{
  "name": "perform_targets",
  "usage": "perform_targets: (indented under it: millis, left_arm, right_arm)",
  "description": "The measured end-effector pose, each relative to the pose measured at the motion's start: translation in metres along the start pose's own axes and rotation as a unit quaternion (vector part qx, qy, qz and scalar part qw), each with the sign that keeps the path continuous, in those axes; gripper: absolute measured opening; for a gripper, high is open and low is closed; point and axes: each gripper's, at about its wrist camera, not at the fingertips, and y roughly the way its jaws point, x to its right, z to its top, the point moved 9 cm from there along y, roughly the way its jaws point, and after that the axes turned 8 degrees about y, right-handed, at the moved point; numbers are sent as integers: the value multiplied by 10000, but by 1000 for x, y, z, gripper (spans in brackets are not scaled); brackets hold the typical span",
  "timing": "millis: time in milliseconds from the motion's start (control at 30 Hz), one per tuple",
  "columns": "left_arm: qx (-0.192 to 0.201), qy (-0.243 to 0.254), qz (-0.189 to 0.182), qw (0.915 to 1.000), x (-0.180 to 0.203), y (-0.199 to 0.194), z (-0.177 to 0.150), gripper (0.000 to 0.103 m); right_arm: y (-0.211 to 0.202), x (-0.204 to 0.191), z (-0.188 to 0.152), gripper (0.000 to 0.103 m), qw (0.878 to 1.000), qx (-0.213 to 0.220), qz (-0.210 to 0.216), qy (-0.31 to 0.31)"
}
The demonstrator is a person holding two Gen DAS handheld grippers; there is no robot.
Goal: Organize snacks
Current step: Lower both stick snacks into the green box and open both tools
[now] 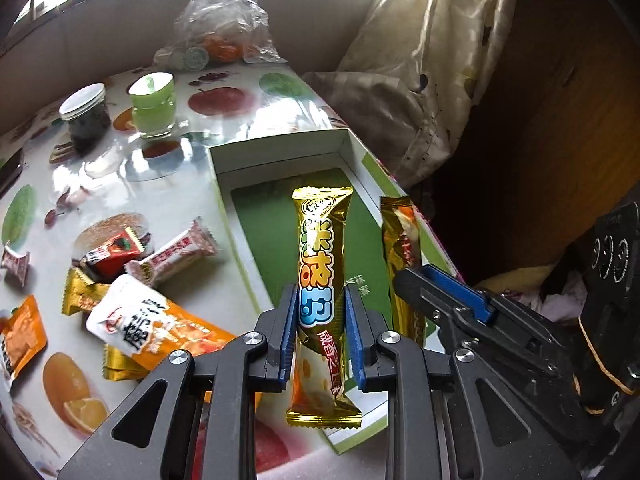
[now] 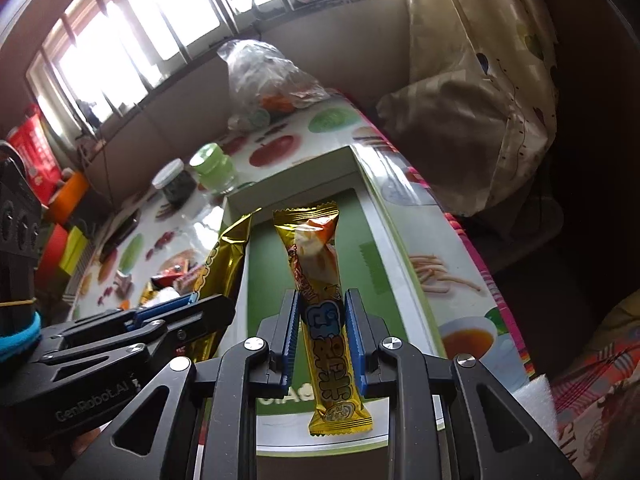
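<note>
My left gripper [image 1: 320, 296] is shut on a gold snack bar [image 1: 322, 240] with coloured lettering and holds it lengthwise over an open white box [image 1: 280, 142] with a green floor. My right gripper [image 2: 322, 300] is shut on a second gold bar [image 2: 316, 248], also above the box [image 2: 296, 184]. Each view shows the other gripper beside it. In the left wrist view the right gripper [image 1: 416, 276] holds its bar [image 1: 400, 236] at the box's right wall. In the right wrist view the left gripper [image 2: 208, 304] holds its bar [image 2: 228, 252] at the left wall.
Loose snack packets [image 1: 132, 280] lie in a heap on the fruit-print table [image 1: 168, 196] left of the box. A dark jar [image 1: 86, 116], a green jar [image 1: 154, 104] and a clear plastic bag [image 1: 224, 20] stand further back. Draped cloth [image 1: 420, 80] hangs past the table's right edge.
</note>
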Motion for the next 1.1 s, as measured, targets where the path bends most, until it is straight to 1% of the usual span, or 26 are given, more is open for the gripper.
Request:
perform_targets:
  millis: [100, 233, 500, 700, 900, 1033, 1100]
  left_arm:
    - [-78, -48, -53, 9999, 1, 7, 0, 24]
    - [-174, -45, -19, 9998, 2, 15, -3, 24]
    - [-336, -69, 73, 9994, 0, 26, -8, 24]
    - [-412, -114, 83, 9991, -2, 30, -9, 24]
    - [-407, -143, 98, 9990, 0, 28, -11, 24]
    - [-309, -144, 82, 9994, 1, 19, -12, 36]
    - [-261, -187, 103, 9994, -1, 13, -13, 38]
  right_arm:
    - [4, 4, 0, 22, 9998, -7, -146, -126]
    - [9, 9, -2, 22, 9992, -25, -307, -248]
    - [16, 14, -6, 22, 9992, -127, -273, -272]
    - [16, 17, -5, 22, 9995, -187, -183, -174]
    - [11, 20, -4, 26, 9997, -192, -130, -37]
    - [4, 19, -2, 29, 9999, -134, -90, -36]
    - [-3, 17, 0, 30, 10000, -70, -45, -22]
